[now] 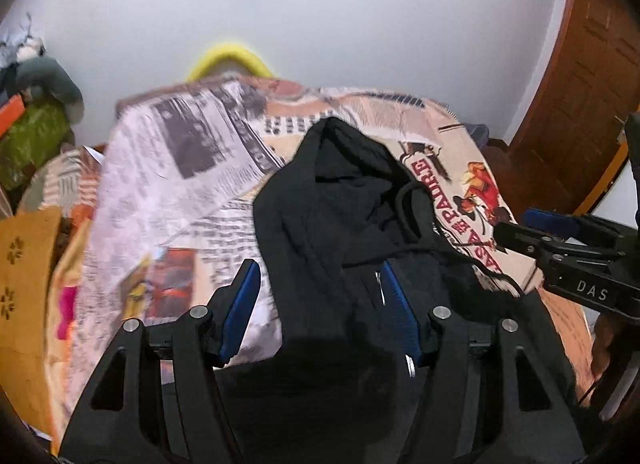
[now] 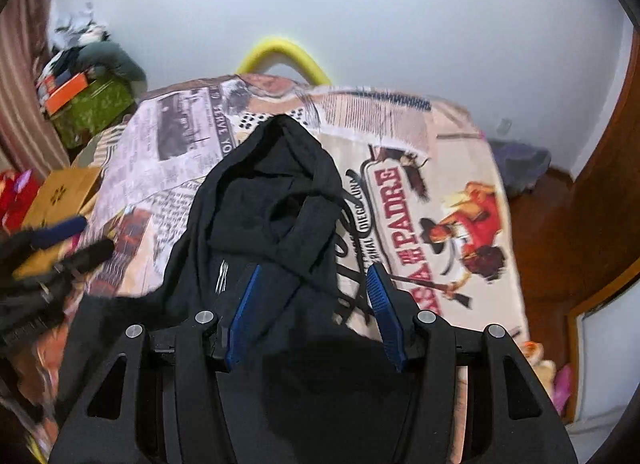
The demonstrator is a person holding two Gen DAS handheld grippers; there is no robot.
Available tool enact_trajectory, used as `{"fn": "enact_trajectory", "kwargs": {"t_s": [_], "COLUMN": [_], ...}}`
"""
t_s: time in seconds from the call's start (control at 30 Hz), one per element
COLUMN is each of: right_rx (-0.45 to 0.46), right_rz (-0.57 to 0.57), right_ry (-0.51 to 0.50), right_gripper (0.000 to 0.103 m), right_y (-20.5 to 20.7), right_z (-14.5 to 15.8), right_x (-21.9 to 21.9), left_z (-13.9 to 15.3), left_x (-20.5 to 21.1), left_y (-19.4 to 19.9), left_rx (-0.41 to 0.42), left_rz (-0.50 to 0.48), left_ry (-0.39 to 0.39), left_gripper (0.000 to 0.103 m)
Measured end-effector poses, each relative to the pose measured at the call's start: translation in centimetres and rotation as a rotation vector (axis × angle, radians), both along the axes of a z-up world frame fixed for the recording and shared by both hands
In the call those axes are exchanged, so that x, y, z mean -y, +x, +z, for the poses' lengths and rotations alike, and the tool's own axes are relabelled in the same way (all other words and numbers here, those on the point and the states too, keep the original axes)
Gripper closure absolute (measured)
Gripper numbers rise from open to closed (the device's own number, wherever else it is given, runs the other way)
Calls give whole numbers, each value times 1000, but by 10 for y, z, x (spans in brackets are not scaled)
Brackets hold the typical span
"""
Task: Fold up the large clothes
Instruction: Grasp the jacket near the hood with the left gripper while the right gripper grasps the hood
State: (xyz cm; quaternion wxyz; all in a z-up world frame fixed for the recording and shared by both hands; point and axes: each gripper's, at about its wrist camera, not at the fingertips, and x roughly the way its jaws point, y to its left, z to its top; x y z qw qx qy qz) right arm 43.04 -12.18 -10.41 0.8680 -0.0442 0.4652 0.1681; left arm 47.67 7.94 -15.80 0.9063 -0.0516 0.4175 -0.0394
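A black hooded jacket (image 1: 340, 208) with a zipper lies crumpled on a bed covered by a printed blanket (image 1: 168, 200), hood end pointing to the far wall. My left gripper (image 1: 318, 270) is open and empty just above the jacket's near part. In the right wrist view the jacket (image 2: 264, 200) lies under my right gripper (image 2: 314, 274), which is open and empty over its right edge. The right gripper shows at the right of the left wrist view (image 1: 520, 230), the left gripper blurred at the left of the right wrist view (image 2: 86, 238).
A yellow curved object (image 1: 228, 58) sticks up behind the bed by the white wall. A cluttered pile with a green box (image 2: 94, 108) and a cardboard box (image 2: 64, 192) stand left of the bed. A wooden door (image 1: 588, 76) is at the right.
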Motion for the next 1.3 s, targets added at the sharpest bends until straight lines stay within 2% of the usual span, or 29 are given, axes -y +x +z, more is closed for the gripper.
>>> {"fn": "enact_trajectory", "kwargs": {"t_s": [0.13,0.2,0.27,0.4,0.47,0.53,0.57,0.63,0.67,0.73,0.83,0.93,1.07,1.2,1.3], "right_rx": [-78,-115,-144,-177,-203,-234,-236,-238,-238,-205,-126,-97,-49,-33,-33], "right_rz": [-50,-82,-98,-136,-154,-170,-173,-152,-148,-144,-100,-48,40,107,139], "right_ry": [34,52,70,62,63,66,63,79,85,85,89,101,98,81,71], "right_gripper": [53,53,53,53,53,53,55,75,82,85,88,91,93,94,94], "right_y": [35,49,60,78,82,85,85,82,79,70,47,20,-22,-66,-97], "right_z": [-27,-41,-51,-71,-81,-92,-95,-98,-97,-87,-56,-23,18,36,36], "right_x": [-6,-8,-12,-18,-19,-19,-18,-17,-15,-11,-2,6,13,13,21], "left_z": [-27,-39,-49,-67,-75,-83,-85,-85,-82,-71,-45,-16,19,38,37], "left_x": [2,2,1,-4,-7,-7,-6,-4,-3,-3,-4,-3,6,23,29], "left_y": [33,48,58,76,82,85,84,82,78,71,56,35,-14,-68,-105], "left_rx": [-55,-74,-84,-105,-126,-139,-135,-132,-130,-111,-69,-38,-11,2,-9], "left_rz": [17,27,41,68,64,58,52,50,55,55,33,-3,-65,-125,-152], "left_ry": [-59,-83,-80,-115,-149,-153,-150,-124,-97,-80,-64,-66,-37,22,40], "left_gripper": [42,45,54,60,75,80,85,90,92,93,94,95,95,95,95]}}
